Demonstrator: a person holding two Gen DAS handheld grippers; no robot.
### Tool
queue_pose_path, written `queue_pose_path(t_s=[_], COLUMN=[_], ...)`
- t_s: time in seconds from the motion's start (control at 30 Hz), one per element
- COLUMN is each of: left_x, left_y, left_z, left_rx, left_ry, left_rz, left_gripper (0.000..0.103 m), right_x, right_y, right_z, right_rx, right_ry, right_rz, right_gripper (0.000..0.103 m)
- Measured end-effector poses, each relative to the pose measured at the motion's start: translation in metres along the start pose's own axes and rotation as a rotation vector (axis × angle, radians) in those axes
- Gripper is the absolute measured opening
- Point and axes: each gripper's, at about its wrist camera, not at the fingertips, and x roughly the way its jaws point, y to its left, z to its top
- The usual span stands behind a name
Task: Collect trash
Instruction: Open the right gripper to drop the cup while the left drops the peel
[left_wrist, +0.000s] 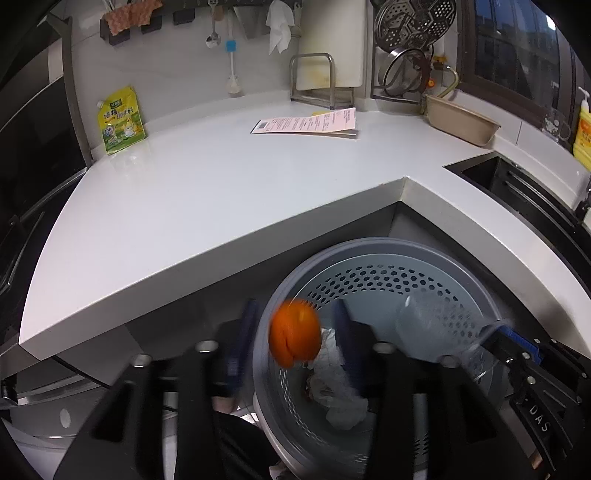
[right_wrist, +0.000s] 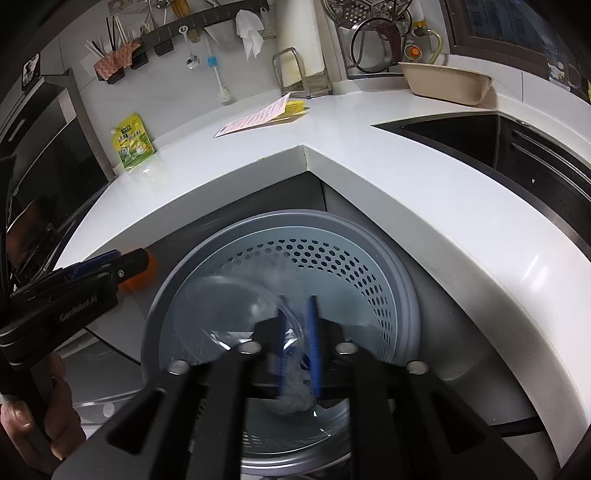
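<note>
Left gripper (left_wrist: 295, 343): fingers spread; the orange peel (left_wrist: 294, 334) sits between them, over the bin (left_wrist: 373, 248).
Right gripper (right_wrist: 297, 347): pinching a clear plastic lid (right_wrist: 236, 314).
Tip: let go right above the bin.
Far: a paper (left_wrist: 310, 123) waits on the counter (left_wrist: 207, 192).

The orange peel (left_wrist: 294, 333) and clear plastic cup (left_wrist: 432, 325) are motion-blurred.

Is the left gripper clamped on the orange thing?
No. The left gripper is open, and the blurred orange thing sits free between its fingers above the bin.
</note>
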Motion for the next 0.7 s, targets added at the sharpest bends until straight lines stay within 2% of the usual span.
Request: queue_pose_path(t_s=[0.07,0.1,0.33,0.63,0.7], left_x=[-0.005,-0.006,-0.004,-0.003,-0.006], left_y=[0.001,0.001,0.001,0.007,0.011], left_z=[0.0,0.001,0.001,0.006,0.008], left_rx=[-0.007,-0.005,-0.001,-0.017,-0.028], left_ry=[-0.026,-0.031,-0.019,-0.016,-0.025], left_rz=[-0.005,-0.004,0.006,0.026,0.026], left_gripper=[0.071,0.071,0.071,0.078,0.083], right_x=[-0.003,-0.006,-0.006,-0.001,-0.001], right_y=[-0.001,-0.002,-0.007,-0.01,-0.008], right_z=[0.0,0.0,0.0,0.0,0.001], right_rx=[0.01,0.016,0.038,0.045,0.043], right_ry=[-0.019,-0.035,-0.031,-0.026,-0.031], right_rz=[-0.006,-0.008,-0.005,0.031,0.041], right_gripper=[0.053,0.055,0.055,0.058,0.058])
